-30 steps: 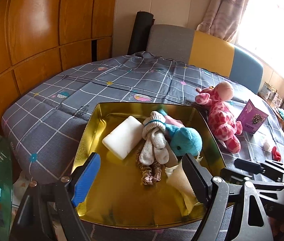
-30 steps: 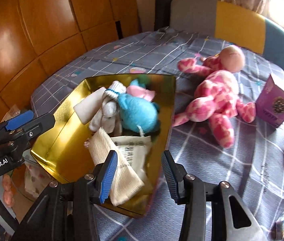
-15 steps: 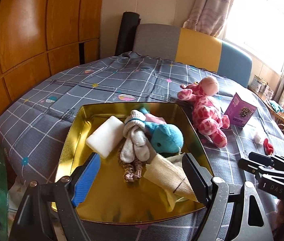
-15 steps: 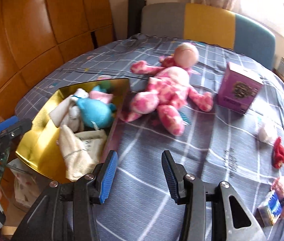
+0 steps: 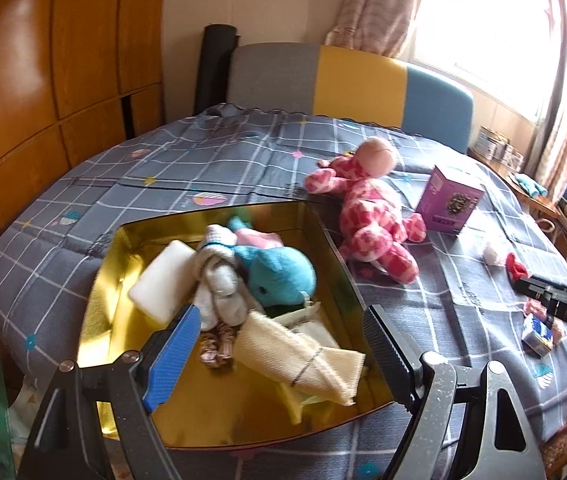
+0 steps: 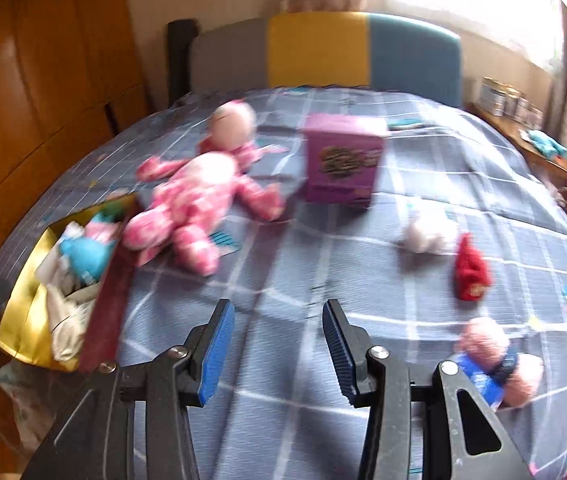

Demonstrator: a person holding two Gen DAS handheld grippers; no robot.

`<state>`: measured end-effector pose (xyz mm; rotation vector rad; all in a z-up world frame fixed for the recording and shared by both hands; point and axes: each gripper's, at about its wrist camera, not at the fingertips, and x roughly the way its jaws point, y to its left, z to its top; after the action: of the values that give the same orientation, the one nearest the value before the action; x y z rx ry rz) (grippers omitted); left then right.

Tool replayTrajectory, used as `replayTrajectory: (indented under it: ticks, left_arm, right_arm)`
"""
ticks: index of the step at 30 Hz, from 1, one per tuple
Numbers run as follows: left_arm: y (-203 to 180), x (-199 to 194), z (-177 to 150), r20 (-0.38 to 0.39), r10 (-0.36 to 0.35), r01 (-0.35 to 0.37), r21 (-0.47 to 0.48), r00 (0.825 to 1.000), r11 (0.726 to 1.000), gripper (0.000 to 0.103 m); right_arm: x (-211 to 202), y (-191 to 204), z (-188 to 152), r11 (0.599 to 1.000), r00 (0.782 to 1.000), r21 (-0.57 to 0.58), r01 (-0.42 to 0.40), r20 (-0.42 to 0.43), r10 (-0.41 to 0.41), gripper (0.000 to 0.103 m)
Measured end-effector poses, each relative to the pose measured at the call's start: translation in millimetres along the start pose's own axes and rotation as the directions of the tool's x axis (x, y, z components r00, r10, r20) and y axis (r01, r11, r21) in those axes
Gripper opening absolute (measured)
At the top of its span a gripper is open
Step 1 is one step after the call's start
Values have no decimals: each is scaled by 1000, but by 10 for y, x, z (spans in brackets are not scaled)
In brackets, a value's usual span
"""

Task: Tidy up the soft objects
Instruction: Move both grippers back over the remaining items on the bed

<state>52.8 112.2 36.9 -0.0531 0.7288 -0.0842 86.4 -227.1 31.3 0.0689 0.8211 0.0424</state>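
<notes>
Both tongs spread, empty: left tongs (image 5: 279,344) over gold tray (image 5: 335,240); right tongs (image 6: 279,344) w/ purple box (image 6: 343,160) ahead.

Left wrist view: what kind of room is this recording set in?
Most likely a home bedroom. A bed with a grey checked cover and a padded grey, yellow and blue headboard fills the view, wooden wardrobe panels line the wall, and curtains hang by a bright window.
</notes>
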Motion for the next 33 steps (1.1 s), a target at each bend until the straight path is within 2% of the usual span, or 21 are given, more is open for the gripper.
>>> replayTrajectory:
  ticks: [4, 7, 11, 15, 18, 20, 22, 26, 28, 32, 33]
  left_arm:
    - [-167, 49, 36, -17, -45, 46, 33, 999, 998, 83]
    - [-319, 67, 71, -19, -70, 71, 67, 997, 995, 83]
    - [-548, 136, 128, -40, -112, 115, 103, 993, 988, 83]
    - [-873, 253, 182, -82, -162, 174, 157, 983, 972, 76]
    - [-1167, 370, 228, -120, -197, 218, 203, 973, 955, 72]
    - [-1391, 448, 252, -137, -226, 254, 238, 964, 938, 70]
    - [-1638, 560, 291, -158, -250, 285, 266, 955, 921, 68]
    - [-2160, 834, 357, -208, -290, 345, 312, 934, 885, 68]
    - [-2430, 1005, 382, -248, -310, 379, 320, 918, 868, 68]
    - [-2922, 1344, 419, -306, -296, 397, 350, 905, 849, 68]
    - [-3041, 1425, 425, -316, -297, 403, 358, 901, 842, 65]
  right_arm:
    - [-169, -501, 78, 991, 994, 90, 95, 41, -99, 46]
    - [-295, -970, 105, 966, 982, 202, 164, 62, -180, 46]
    - [-382, -1608, 66, 894, 954, 369, 253, 60, -295, 46]
    - [-358, -2041, -46, 829, 933, 475, 294, 47, -357, 46]
    - [-312, -2219, -197, 798, 937, 538, 273, 39, -347, 46]
    - [-290, -2299, -246, 781, 948, 573, 249, 22, -318, 46]
    - [-320, -2324, -262, 774, 951, 593, 221, 44, -305, 46]
    - [-297, -2339, -259, 781, 961, 596, 185, 56, -270, 46]
    - [-275, -2332, -250, 786, 964, 592, 176, 56, -258, 46]
    - [-235, -2317, -250, 794, 972, 588, 155, 54, -229, 46]
    - [-224, -2315, -251, 796, 974, 587, 149, 52, -221, 46]
